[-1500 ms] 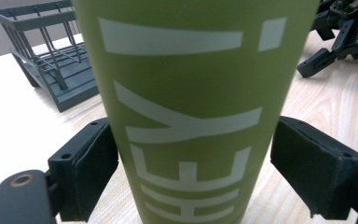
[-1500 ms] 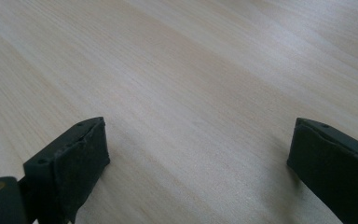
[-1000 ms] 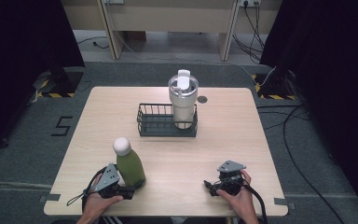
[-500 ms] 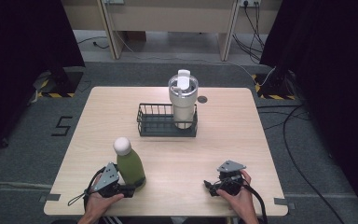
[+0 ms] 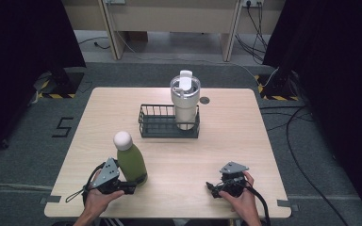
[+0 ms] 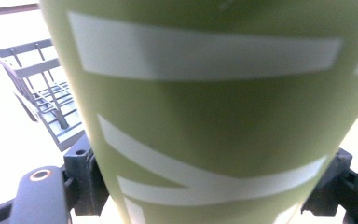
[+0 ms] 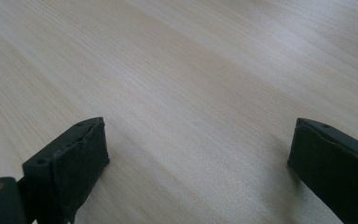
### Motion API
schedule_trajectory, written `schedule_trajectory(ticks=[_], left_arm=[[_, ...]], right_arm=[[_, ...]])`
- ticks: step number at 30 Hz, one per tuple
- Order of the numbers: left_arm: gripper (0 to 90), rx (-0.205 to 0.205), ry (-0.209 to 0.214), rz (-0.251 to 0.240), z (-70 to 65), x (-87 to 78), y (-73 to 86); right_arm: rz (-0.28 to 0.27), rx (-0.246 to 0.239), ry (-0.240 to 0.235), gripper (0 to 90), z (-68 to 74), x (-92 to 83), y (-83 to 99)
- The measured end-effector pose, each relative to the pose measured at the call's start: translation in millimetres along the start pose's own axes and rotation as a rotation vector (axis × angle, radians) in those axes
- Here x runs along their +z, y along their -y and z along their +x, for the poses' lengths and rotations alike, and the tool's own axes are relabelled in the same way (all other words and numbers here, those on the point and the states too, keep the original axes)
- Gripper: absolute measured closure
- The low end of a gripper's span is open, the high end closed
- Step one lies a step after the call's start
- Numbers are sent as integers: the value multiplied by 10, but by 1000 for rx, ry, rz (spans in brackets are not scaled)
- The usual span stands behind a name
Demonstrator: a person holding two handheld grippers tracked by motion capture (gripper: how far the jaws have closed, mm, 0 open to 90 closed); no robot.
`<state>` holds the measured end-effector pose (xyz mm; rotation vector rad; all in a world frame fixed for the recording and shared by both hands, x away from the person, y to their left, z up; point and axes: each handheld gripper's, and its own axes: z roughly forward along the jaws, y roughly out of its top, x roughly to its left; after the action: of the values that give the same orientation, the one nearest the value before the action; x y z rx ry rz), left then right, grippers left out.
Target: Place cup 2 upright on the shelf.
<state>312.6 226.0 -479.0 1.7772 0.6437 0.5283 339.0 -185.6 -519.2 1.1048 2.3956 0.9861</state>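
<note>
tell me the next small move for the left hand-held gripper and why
Probably lift the green bottle straight up. The left hand-held gripper is shut on its base, and the wire basket beyond, already holding the tumbler, has free room on its left.

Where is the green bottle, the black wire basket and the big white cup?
green bottle (image 5: 131, 162), high view, on its green body.
black wire basket (image 5: 156, 127), high view, on its bare left floor.
big white cup (image 5: 185, 106), high view, on its side wall, standing in the basket.
</note>
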Motion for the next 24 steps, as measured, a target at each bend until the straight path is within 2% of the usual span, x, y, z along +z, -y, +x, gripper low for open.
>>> schedule_trajectory(ticks=[3,10,18,22,24], left_arm=[[206,-5,-1,-5,17,11,-28],[206,17,-10,-1,53,26,-140],[206,21,-20,4,110,59,-249],[206,-2,-27,4,138,89,-291],[206,0,-33,6,144,105,-303]], right_arm=[[0,-3,0,49,-2,1,-1],[0,-3,0,48,-2,2,-1],[0,-1,1,48,-2,1,-1],[0,-2,0,48,-2,1,-1],[0,-2,0,48,-2,2,-1]])
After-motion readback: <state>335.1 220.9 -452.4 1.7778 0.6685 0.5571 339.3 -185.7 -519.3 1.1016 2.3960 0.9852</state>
